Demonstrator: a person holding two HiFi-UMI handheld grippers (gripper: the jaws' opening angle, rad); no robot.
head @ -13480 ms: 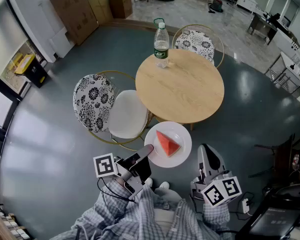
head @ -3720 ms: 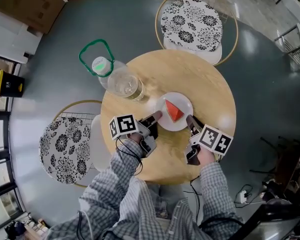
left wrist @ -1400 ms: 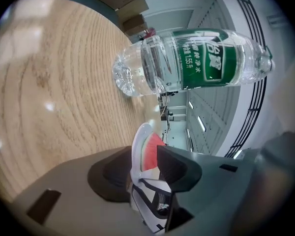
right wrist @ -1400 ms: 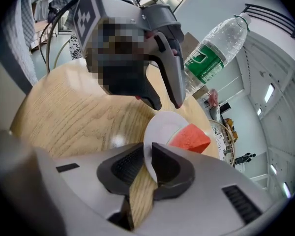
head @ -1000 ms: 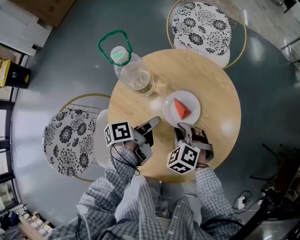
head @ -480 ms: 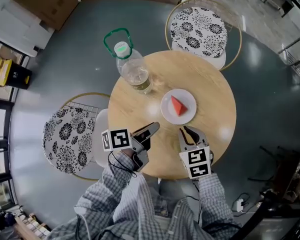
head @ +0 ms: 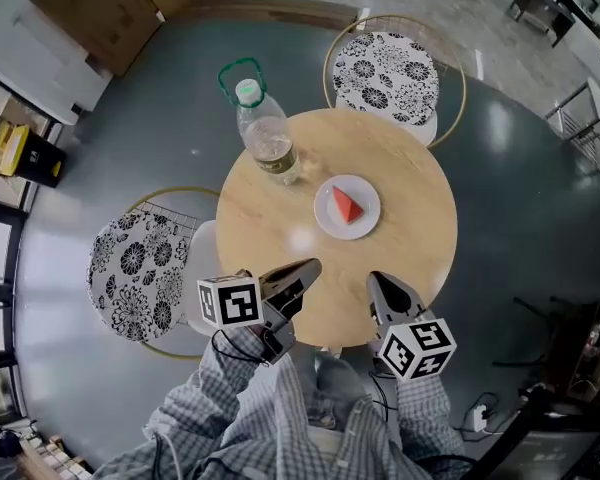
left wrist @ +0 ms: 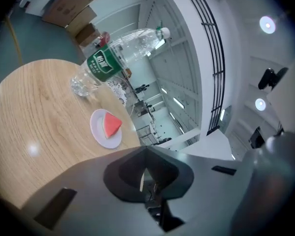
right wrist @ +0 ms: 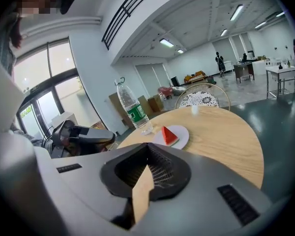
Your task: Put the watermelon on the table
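Watermelon sat on plate near centre of table; bottle at far-left edge. Left gripper and right gripper hung over near edge, both jaws just clenched together, nothing between them.

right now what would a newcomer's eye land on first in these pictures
The red watermelon wedge on its white plate, near the middle of the round wooden table, stands out first. Next comes the clear water bottle with its green cap and label, upright toward the table's far left edge. The left claw and right claw have just closed on nothing and hang over the near edge.
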